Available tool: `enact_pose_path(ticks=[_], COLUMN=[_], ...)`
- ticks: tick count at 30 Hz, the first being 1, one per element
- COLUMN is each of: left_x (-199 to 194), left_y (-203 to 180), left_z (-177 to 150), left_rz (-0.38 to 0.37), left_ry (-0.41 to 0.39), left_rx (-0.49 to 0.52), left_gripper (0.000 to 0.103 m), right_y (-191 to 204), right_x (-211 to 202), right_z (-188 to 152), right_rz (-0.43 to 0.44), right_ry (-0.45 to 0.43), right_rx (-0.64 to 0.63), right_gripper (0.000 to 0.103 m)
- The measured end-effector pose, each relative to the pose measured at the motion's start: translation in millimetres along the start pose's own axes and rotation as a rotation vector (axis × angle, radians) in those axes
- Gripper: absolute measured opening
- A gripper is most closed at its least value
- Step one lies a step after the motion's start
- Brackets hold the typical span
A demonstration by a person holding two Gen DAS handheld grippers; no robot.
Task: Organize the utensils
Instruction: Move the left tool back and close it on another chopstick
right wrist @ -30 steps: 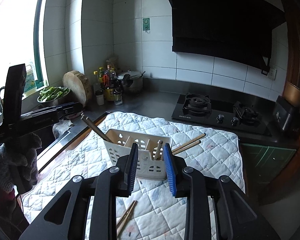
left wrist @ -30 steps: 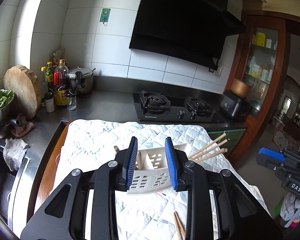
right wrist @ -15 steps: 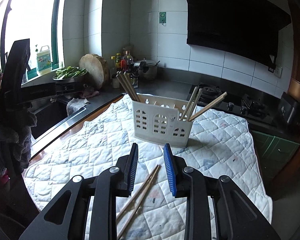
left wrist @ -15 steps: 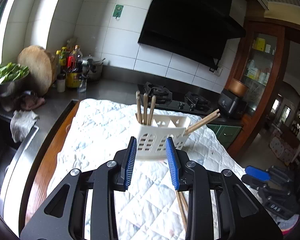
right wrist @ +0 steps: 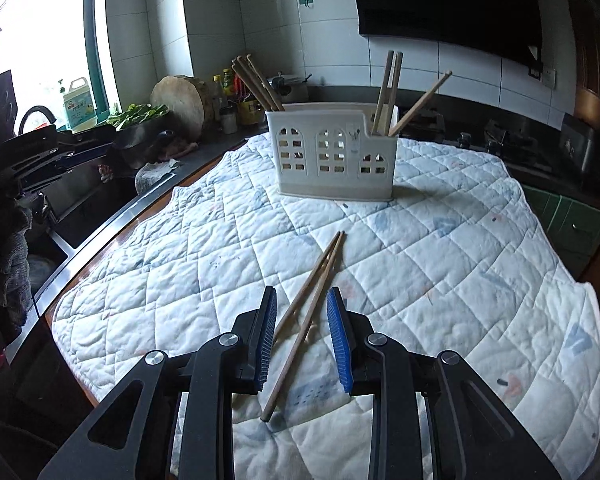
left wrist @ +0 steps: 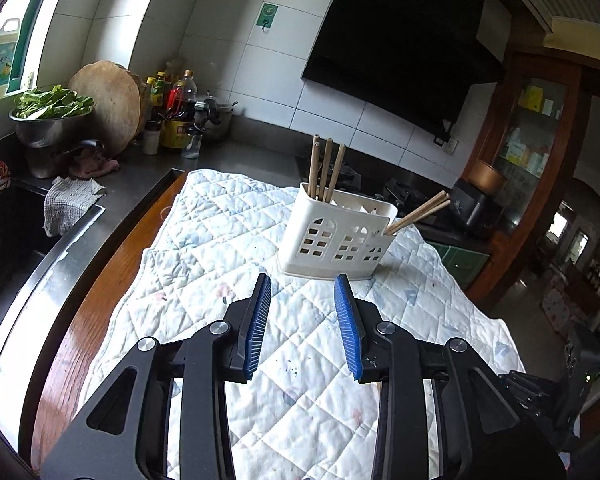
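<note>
Covering most of the counter, quilted cloth (right wrist: 439,248) with wide free room, edge near sink at left. Standing upright near far side, white holder (right wrist: 333,152) already with several chopsticks. Left to store: loose chopstick pair (right wrist: 315,292), lying between half-open right gripper (right wrist: 301,312), not clamped. Left gripper (left wrist: 301,312) just opening, empty.
</note>
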State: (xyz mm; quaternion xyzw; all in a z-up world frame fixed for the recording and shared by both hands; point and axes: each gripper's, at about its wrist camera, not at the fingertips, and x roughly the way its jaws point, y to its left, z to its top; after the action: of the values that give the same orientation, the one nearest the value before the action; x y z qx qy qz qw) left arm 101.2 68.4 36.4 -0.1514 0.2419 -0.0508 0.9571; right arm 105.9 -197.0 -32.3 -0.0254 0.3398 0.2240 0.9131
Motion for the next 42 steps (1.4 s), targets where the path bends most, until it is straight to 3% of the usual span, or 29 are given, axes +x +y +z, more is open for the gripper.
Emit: enact_pose_path(ticks=[8,17,28,42], left_x=[7.2,14.7,34.2,63.0], left_y=[7.9,20.2,8.3,-38.7], left_z=[-25.0,-38.5,-61.2,-113.6], left_rz=[0.004,0.016,-0.014,-0.129], left_ry=[0.044,0.082,0.160,0.314], left_rx=[-0.019,-0.034,-0.022,0.039], left_gripper=[0.034,0.034,0.034,0.034], right_y=[4.9,12.8,15.6,-5.5], right_x=[27.6,49.4,50.5,23.3], right_z=[-32.8,-55.6,-58.9,-51.3], right_rz=[0.040,0.022,-0.053,-0.048], right_ry=[0.085,0.142,0.127,0.053], right_rx=[0.085,0.099,0.104,0.139], right_gripper=[0.023,0.018,0.010,0.007])
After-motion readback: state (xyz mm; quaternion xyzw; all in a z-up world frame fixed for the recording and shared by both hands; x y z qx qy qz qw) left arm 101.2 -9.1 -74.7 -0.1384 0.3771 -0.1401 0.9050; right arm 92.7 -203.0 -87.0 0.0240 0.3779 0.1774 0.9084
